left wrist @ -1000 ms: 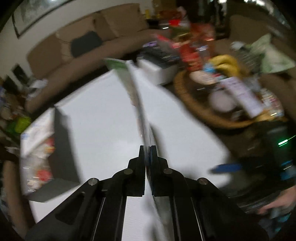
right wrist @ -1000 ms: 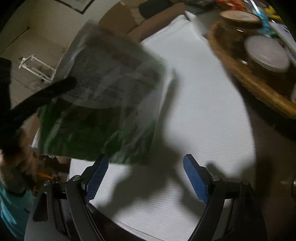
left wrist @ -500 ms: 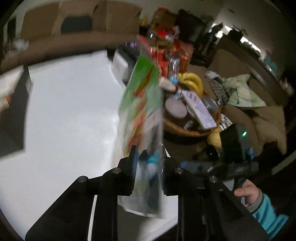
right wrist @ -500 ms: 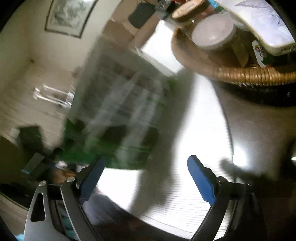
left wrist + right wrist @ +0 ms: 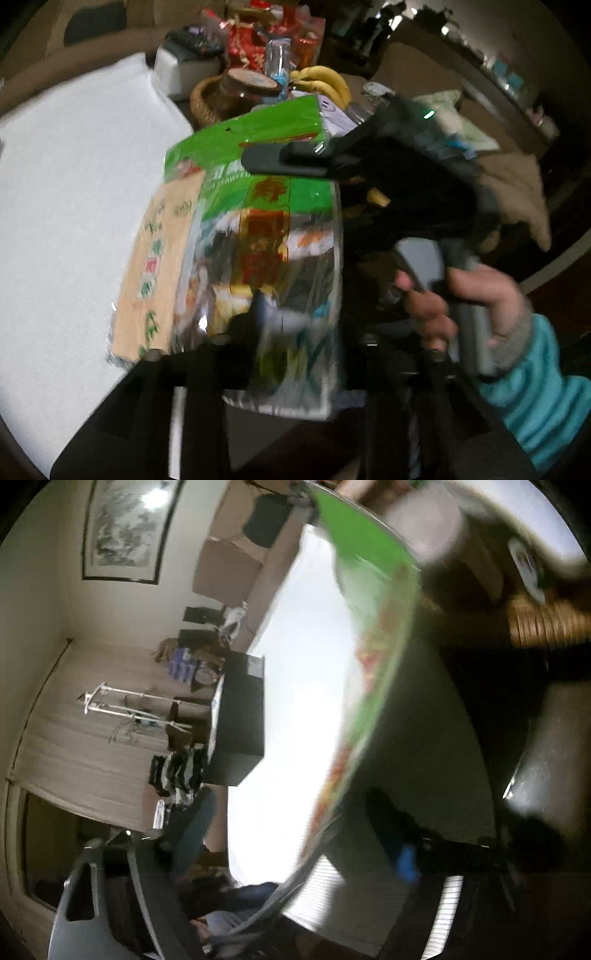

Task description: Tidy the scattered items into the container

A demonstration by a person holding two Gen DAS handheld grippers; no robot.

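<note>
step: carry to box | left gripper (image 5: 291, 332): jaws pinch the green snack bag (image 5: 255, 236) low, in the air over the white table (image 5: 74, 192) | right gripper (image 5: 258, 856): jaws wide apart, empty | black box (image 5: 240, 720): on the table's far side | tip: hold tight, move slow, drop inside

L gripper (image 5: 291, 325) clamped, R gripper (image 5: 236, 860) fingers apart

Seaweed packet (image 5: 255, 236) — glossy crinkled plastic film (reflective); basket (image 5: 207, 99) — woven wicker.
</note>
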